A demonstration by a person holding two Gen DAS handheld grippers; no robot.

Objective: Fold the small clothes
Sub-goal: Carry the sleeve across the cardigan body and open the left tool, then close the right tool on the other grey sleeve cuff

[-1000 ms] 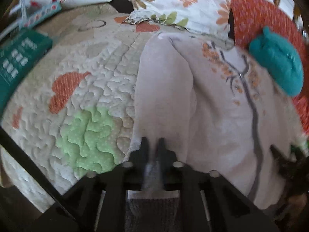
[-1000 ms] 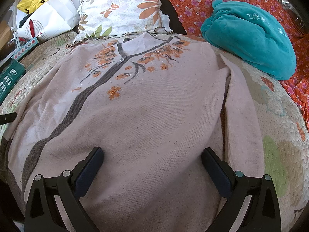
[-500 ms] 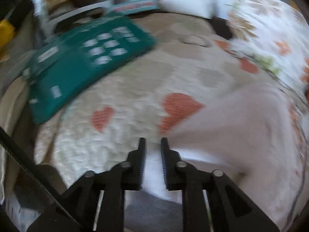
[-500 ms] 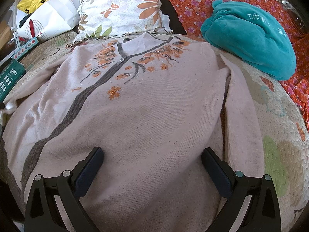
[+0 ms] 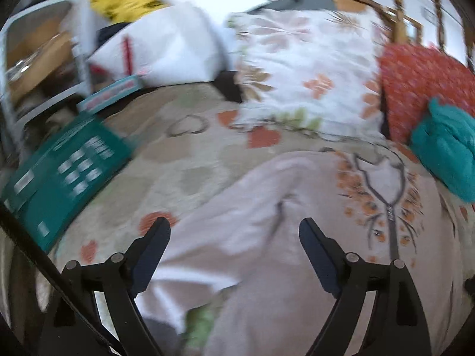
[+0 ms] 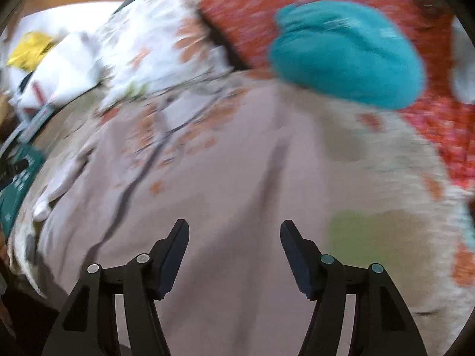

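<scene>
Pale pink sweater (image 6: 237, 178) is lying face up across the quilted bedspread (image 5: 178, 160), neck toward the floral pillow (image 5: 302, 68), the tree-and-leaf print and grey front stripe showing. One sleeve (image 5: 237, 207) is lying loose and rumpled at the near side in the left wrist view, not laid over the body; the other side is looking flat. By my reading the folding is barely beginning: no clean fold is showing anywhere, and sleeves and body are all waiting to be brought in. Left gripper (image 5: 234, 246) is hanging above the loose sleeve, its jaws having just been opening, now standing wide with nothing pinched between them. Right gripper (image 6: 234, 240) is hovering over the lower body of the sweater, its jaws having just been closing in somewhat, yet a clear gap is remaining and no cloth is caught. Both views are blurring. A teal bundle (image 6: 347, 53) is sitting beyond, apart from the work.
</scene>
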